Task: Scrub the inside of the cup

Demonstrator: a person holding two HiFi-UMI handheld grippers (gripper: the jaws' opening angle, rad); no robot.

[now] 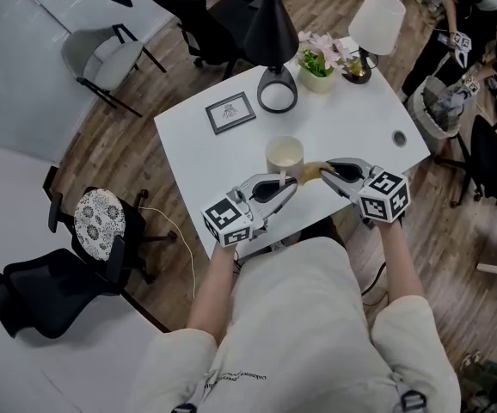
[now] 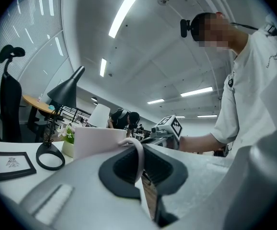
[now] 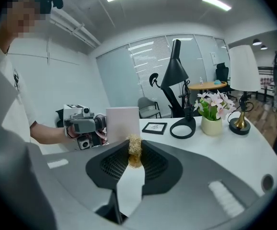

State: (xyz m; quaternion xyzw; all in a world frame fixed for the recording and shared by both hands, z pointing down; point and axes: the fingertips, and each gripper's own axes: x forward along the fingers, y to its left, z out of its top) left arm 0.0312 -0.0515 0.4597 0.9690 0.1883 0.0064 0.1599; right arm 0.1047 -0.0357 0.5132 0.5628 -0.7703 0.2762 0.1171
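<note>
Firmly, left claw (image 1: 283, 184) holds cup (image 1: 285, 154), right claw (image 1: 327, 173) holds scrubber (image 1: 309, 175).

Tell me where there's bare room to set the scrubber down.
Bare tabletop: between cup and cable hole; left of the cup, nearer than the picture frame. Crowded along the far edge: lamp base, flowers, table lamp.
</note>
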